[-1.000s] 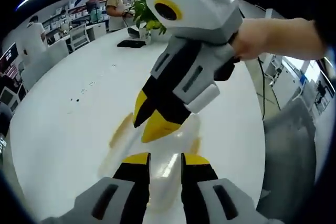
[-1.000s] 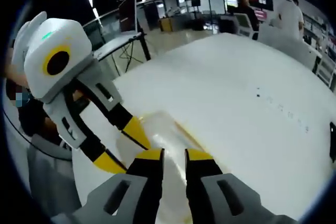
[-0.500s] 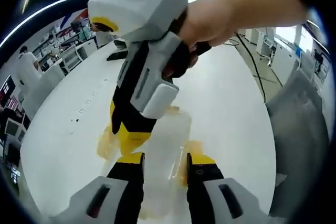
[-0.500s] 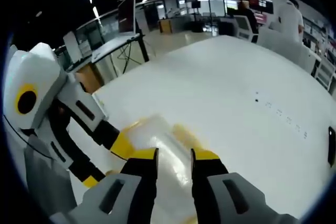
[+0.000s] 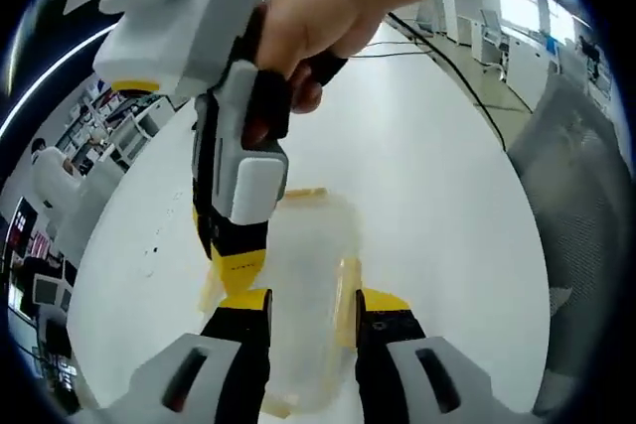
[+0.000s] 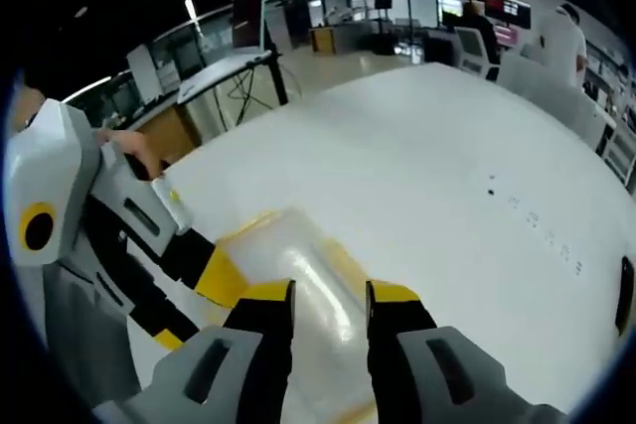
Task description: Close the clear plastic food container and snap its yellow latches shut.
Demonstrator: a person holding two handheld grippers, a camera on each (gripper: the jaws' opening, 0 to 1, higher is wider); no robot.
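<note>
The clear food container is lying flat on the white desk, lid already down on it, so the two claws are working from opposite sides to press and latch it rather than to lift it. In the left gripper view it is sitting at 6 o'clock, just beyond the left claw, whose jaws are standing spread with the container's near end showing in the gap; they are pinching nothing. A yellow latch is running along the container's edge at about 5 o'clock, just beside that claw's right jaw, and another yellow strip is showing at the far end near 12 o'clock of the box.

The right claw is coming in steeply from 11 o'clock in the left gripper view, its tips down at the container's left rim, probably bearing on a latch there; whether its jaws are parted or together I cannot tell from this angle. A hand is gripping its body from above, wrist cocked downward.

In the right gripper view the right claw is showing a gap between its jaws, straddling the container, with the left claw reaching in from 9 o'clock, held low and nearly level.
</note>
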